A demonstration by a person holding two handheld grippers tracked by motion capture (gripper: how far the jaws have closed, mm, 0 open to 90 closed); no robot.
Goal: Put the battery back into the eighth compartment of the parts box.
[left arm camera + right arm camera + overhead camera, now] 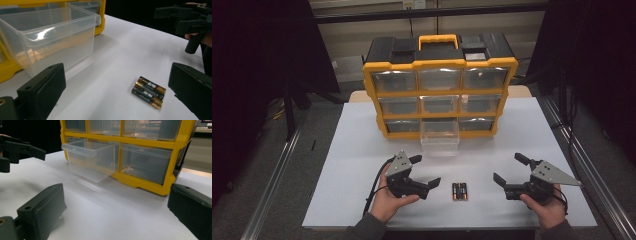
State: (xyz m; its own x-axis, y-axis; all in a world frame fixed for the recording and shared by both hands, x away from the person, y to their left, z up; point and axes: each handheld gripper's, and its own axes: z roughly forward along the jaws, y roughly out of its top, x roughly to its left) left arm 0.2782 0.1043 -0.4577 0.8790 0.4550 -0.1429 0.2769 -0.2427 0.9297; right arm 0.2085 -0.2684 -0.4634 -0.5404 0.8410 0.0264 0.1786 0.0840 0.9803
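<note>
Batteries (459,191) — light, stiff, prone to rolling — sit at the left gripper's (428,172) three o'clock; best pinched across their middles; both grippers gape empty.

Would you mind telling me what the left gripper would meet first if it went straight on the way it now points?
Probably nothing soon. The left gripper, jaws open, aims across bare white table, between the pulled-out clear plastic drawer and the black-and-gold batteries. Beyond lies the table's far edge; depth is hard to judge.

batteries (459,191) before drawer (440,136), between hand-held grippers
</note>
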